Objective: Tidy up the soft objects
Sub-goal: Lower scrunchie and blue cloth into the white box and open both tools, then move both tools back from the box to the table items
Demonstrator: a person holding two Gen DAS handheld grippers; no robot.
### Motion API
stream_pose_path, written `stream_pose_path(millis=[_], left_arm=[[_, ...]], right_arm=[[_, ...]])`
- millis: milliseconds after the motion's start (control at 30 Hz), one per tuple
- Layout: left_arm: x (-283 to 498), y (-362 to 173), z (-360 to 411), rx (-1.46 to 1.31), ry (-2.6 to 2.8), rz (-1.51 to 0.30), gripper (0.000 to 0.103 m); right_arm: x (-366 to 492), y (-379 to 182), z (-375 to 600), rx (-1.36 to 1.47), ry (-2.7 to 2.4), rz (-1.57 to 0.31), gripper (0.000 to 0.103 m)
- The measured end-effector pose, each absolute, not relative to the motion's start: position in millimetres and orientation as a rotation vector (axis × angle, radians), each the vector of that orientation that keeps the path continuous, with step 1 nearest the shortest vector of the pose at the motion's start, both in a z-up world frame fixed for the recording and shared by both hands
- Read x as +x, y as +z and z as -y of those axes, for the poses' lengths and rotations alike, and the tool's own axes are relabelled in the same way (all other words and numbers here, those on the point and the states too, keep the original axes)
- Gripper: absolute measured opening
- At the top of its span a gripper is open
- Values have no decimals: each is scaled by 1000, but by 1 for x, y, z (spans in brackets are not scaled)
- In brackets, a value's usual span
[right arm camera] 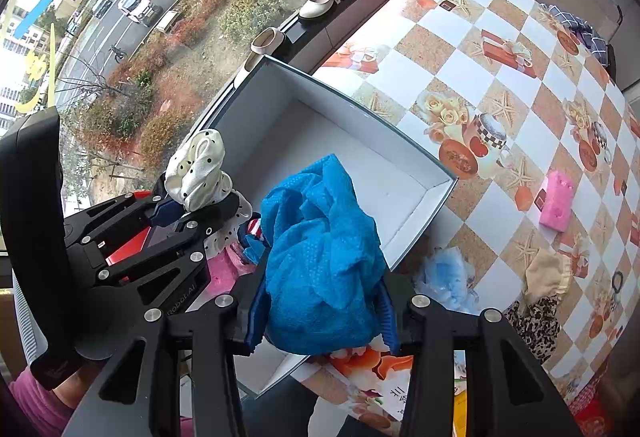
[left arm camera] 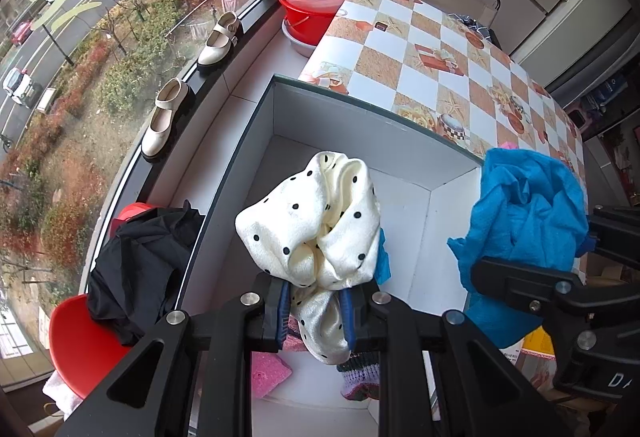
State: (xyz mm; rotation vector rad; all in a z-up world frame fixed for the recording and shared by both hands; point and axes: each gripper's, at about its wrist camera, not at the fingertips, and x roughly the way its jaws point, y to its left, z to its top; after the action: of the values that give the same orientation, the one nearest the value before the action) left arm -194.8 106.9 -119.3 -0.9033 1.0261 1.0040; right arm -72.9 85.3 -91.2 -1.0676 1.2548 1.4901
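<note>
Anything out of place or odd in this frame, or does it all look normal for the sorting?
Nothing looks spilled or damaged. Only oddity: a pair of cream shoes sits on the window ledge beside the table. Both grippers hold bunched cloths over the white box: left gripper the polka-dot cloth, right gripper the blue cloth.

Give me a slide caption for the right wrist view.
Right gripper clamps a crumpled blue cloth over the open white box; left gripper holds a polka-dot cloth.

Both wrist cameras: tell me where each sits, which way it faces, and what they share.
Left wrist: on the left claw, looking steeply down into the white box; that claw grips a dotted cloth.
Right wrist: on the right claw, looking down at the box; grips a blue cloth.
Shared: box, both cloths, each other's claw.
</note>
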Motion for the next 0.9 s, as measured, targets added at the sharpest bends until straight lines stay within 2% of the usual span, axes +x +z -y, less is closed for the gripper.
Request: stream_pose_path(millis=[233, 300, 367, 400, 467, 533, 567, 633, 767, 900], left_arm=[[-193, -119, -107, -899, 1003, -1026, 24], [-192, -118, -108, -897, 998, -1028, 31], [-190, -117, -107, -884, 988, -1029, 54], [-188, -115, -106, -870, 989, -1031, 59], [-186, -112, -103, -840, 994, -1036, 79], [-185, -110, -101, -829, 991, -1030, 80], [-185, -109, -101, -828, 988, -1032, 81], [-185, -110, -101, -834, 983, -1037, 84], [-190, -113, -102, -879, 982, -1036, 87], [-190, -114, -102, -917, 936, -1049, 87]], right_arm=[[-73, -91, -86, -1068, 1490, -1252, 46], [-73, -91, -87, -1066, 1491, -1253, 46], [-73, -90, -88, -1054, 1495, -1253, 46], [-72, -90, -88, -1048, 1496, -1258, 47], [-71, -90, -89, -1033, 1499, -1272, 52], [-68, -89, -89, -1021, 1491, -1274, 68], [-66, -89, -89, -1016, 1486, -1277, 71], [-62, -89, -88, -1004, 1469, -1286, 85], [-53, -89, -87, -987, 1430, -1300, 102], [-43, -83, -82, -964, 1414, -1300, 102]])
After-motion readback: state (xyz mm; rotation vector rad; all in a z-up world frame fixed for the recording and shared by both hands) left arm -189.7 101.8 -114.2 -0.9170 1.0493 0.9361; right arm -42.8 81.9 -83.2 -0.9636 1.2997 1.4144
